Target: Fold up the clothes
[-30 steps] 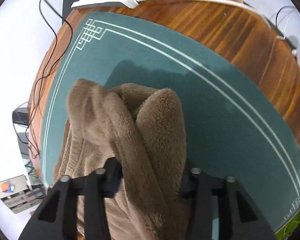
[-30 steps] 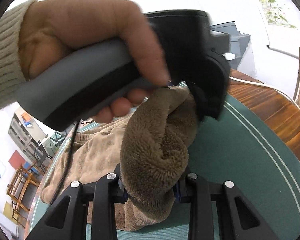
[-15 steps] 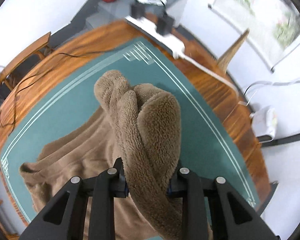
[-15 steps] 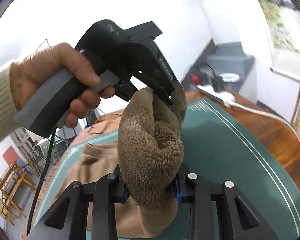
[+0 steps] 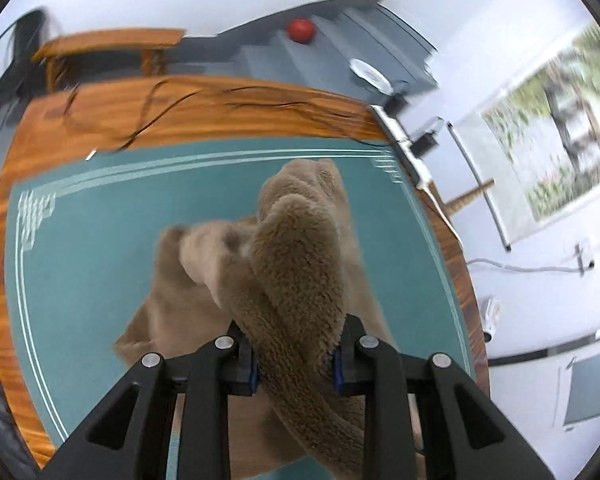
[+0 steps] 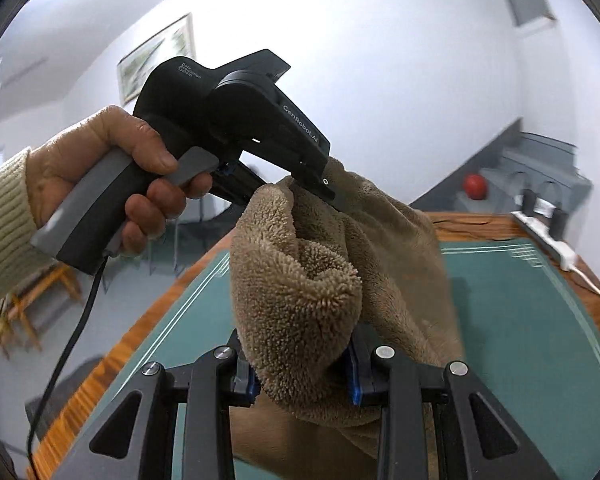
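I see a white-walled room with a wooden table point(image 5: 228, 116) carrying a teal mat point(image 5: 100, 240); a grey cabinet behind it holds a red ball point(image 5: 301, 30). My left gripper point(image 5: 293, 354) has its jaws pinched on a thick fold of the tan fleece garment point(image 5: 300, 272); they have just been closing, with the fleece between them. My right gripper point(image 6: 300, 372) is clamped on a second bunch of that garment point(image 6: 300, 304). In the right wrist view my left hand point(image 6: 112, 176) holds the other gripper up and ahead, so the two grips are near each other, with a short span of fabric running up and away between them. From the left jaws outward the garment hangs down and forward onto the mat, its long axis running away from me. I judge the next move turns on spreading the two grips apart along that held edge; neither hand is clearly nearer the mat.
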Available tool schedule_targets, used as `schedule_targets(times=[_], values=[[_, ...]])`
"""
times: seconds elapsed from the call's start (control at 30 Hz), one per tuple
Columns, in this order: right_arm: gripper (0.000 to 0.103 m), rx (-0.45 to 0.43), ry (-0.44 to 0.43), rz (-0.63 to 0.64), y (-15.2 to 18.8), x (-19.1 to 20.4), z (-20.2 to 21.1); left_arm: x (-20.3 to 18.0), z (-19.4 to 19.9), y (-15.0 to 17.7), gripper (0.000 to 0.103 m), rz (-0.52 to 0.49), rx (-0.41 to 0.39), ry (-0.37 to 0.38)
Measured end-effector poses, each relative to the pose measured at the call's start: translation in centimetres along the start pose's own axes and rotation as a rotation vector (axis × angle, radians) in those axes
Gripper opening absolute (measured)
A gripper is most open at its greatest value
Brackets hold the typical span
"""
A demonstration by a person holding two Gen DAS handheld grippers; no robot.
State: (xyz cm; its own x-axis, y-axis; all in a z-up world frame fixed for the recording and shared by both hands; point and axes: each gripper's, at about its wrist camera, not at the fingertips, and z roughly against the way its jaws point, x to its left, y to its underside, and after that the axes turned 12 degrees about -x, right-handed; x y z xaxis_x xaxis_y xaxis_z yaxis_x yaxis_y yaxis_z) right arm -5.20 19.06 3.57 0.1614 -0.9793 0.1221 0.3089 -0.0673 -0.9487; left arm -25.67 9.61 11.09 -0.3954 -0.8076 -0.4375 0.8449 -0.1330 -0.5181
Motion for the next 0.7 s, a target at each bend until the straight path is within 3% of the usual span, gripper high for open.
schedule_targets(times=[0.2,0.37,0.5,0.53,0.57,0.6,0.7], values=[[0.033,0.129,-0.049,0.100,4.5,3.4,-4.1,9.2,-0.1,4.7,0.028,0.141,-0.018,0.049],[0.034,0.199,-0.054,0.166,7.0,6.6,-4.6,12.3,-1.2,6.5,0.029,0.186,-0.044,0.095],[0.039,0.228,-0.053,0.229,8.5,7.7,-5.3,13.5,-2.2,7.1,0.048,0.203,-0.058,0.091],[0.051,0.229,-0.073,0.226,8.7,7.8,-5.2,13.7,-2.4,7.2,0.060,0.205,-0.058,0.085],[0.060,0.234,-0.103,0.210,8.6,7.8,-5.0,13.9,-2.6,7.4,0.065,0.207,-0.059,0.080],[0.062,0.239,-0.133,0.194,8.6,7.8,-4.8,14.2,-2.6,7.5,0.073,0.209,-0.062,0.066],[0.064,0.245,-0.209,0.122,7.6,7.9,-3.0,15.1,-2.0,7.7,0.078,0.236,-0.074,0.036]])
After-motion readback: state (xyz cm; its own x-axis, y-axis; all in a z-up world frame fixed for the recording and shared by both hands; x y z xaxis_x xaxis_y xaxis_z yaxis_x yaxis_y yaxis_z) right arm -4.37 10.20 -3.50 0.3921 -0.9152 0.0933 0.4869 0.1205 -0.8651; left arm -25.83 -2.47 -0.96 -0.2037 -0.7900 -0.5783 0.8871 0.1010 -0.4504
